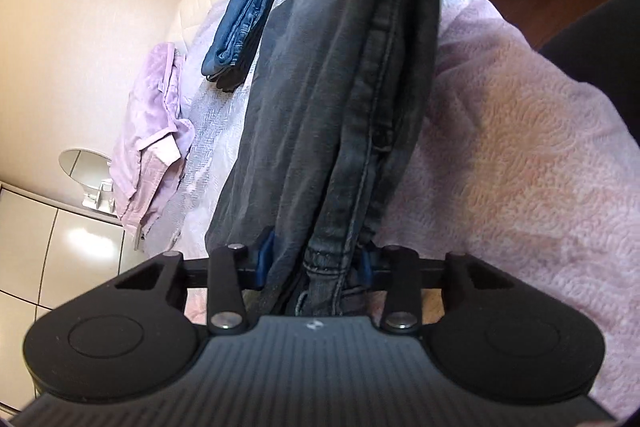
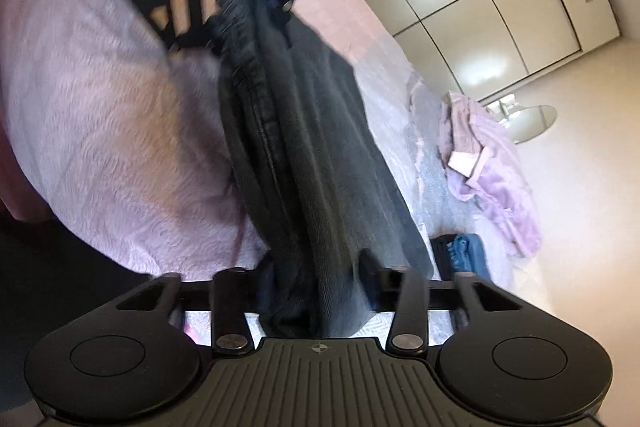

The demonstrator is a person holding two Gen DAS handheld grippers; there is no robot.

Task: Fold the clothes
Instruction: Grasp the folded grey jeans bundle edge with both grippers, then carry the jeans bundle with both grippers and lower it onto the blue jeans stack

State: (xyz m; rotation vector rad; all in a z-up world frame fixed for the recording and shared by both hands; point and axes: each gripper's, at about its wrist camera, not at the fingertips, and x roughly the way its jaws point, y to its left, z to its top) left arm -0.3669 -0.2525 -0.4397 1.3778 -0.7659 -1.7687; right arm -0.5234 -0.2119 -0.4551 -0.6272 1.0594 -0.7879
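— From the left wrist view, what has hold of what?

— The left gripper (image 1: 314, 263) is clamped on one end of the grey jeans (image 1: 320, 99), at what looks like a stitched hem. The denim runs taut away from it, held up above the bed (image 1: 520, 155), toward the other gripper at the top of the view. It's washed, heavy cotton with thick double seams, several layers bunched lengthwise.

— How would it handle?

— Weighty and limp, I'd judge. It sags anywhere it isn't held, but isn't slippery. The seams and hem are the stiffest parts, so those ends are the sound places to hold.

— Anything else there?

— Folded blue jeans (image 1: 248, 11) lie farther along the quilted white cover, and a crumpled lilac garment (image 1: 152, 131) sits near the bed's edge.

— And from the right wrist view?

— The right gripper (image 2: 316, 287) is closed on the opposite end of the same grey jeans (image 2: 304, 147), a thick wad filling the jaws. The picture is blurred, yet the left gripper (image 2: 244, 7) shows at the far end, pinching the cloth. The bed (image 2: 100, 115) wears a fluffy pink blanket. The lilac garment (image 2: 488, 171) looks soft and light, and the blue jeans (image 2: 464, 251) peek out beside the grey cloth.
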